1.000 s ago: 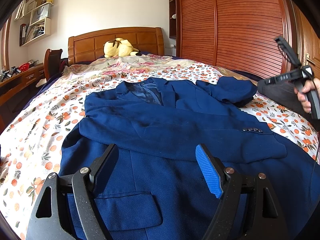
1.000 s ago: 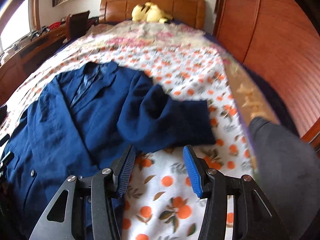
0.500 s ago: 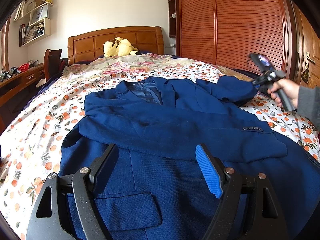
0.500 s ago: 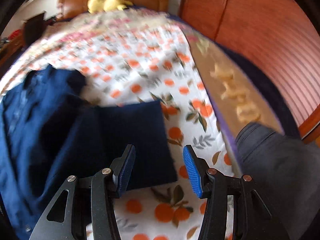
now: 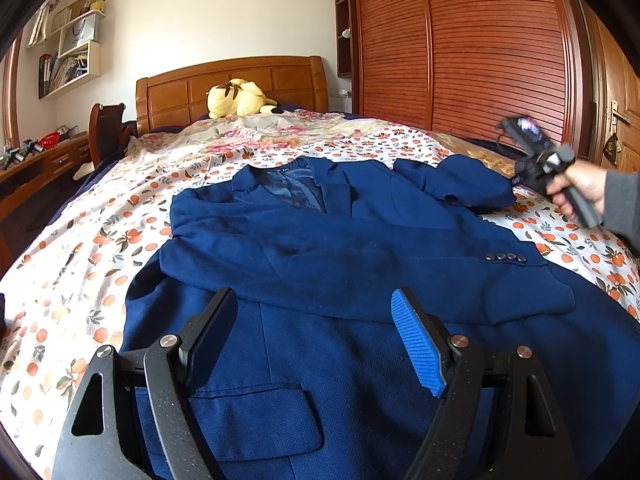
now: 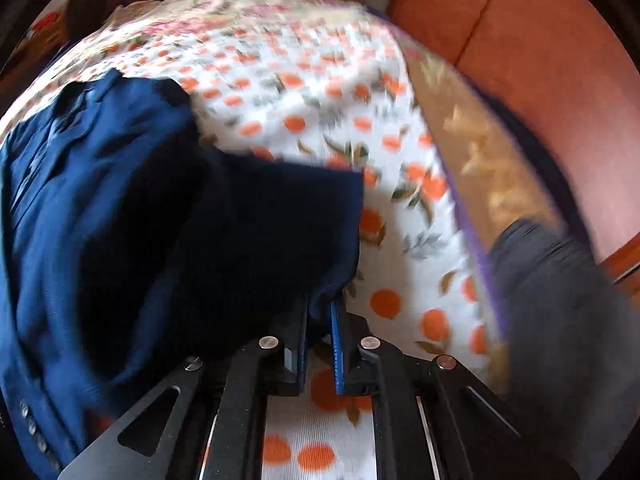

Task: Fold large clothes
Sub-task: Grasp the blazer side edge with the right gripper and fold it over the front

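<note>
A navy blue suit jacket lies face up on the bed, one sleeve folded across its chest, cuff buttons to the right. My left gripper is open and empty, hovering over the jacket's lower front near a pocket flap. My right gripper is shut on the cuff end of the jacket's other sleeve, at the bed's right side. In the left wrist view the right gripper shows by the sleeve end, held by a hand.
The bed has an orange-print sheet, a wooden headboard and a yellow plush toy. A slatted wooden wardrobe stands along the right. A desk and chair are at the left. My grey-clad leg is beside the bed.
My right gripper moved down to the sleeve's cuff end and closed on it. The left gripper has not moved.
</note>
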A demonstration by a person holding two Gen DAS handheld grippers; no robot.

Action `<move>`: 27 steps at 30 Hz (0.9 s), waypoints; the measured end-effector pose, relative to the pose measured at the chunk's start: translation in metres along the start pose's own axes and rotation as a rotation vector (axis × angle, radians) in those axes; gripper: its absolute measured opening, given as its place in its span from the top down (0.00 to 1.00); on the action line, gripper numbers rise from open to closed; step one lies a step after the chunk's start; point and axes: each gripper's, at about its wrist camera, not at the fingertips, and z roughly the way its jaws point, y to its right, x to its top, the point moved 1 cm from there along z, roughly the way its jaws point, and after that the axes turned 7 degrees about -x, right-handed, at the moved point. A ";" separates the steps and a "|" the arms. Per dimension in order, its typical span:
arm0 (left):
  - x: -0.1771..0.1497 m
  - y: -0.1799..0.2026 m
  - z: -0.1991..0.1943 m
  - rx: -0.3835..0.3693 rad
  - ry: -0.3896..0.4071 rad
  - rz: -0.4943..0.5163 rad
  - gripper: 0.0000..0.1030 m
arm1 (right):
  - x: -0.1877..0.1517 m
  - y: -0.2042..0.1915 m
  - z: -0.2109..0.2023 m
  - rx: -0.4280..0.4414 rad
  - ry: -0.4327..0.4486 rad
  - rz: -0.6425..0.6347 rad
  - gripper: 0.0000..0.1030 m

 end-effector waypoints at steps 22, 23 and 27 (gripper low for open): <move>-0.001 -0.044 -0.092 0.039 0.098 -0.051 0.22 | 0.013 -0.089 -0.332 -0.045 0.534 -0.189 0.93; -0.002 -0.048 -0.097 0.061 0.104 -0.055 0.22 | 0.008 -0.102 -0.338 -0.023 0.545 -0.220 0.93; -0.007 -0.063 -0.114 0.117 0.116 -0.074 0.22 | -0.006 -0.151 -0.363 0.058 0.584 -0.319 0.93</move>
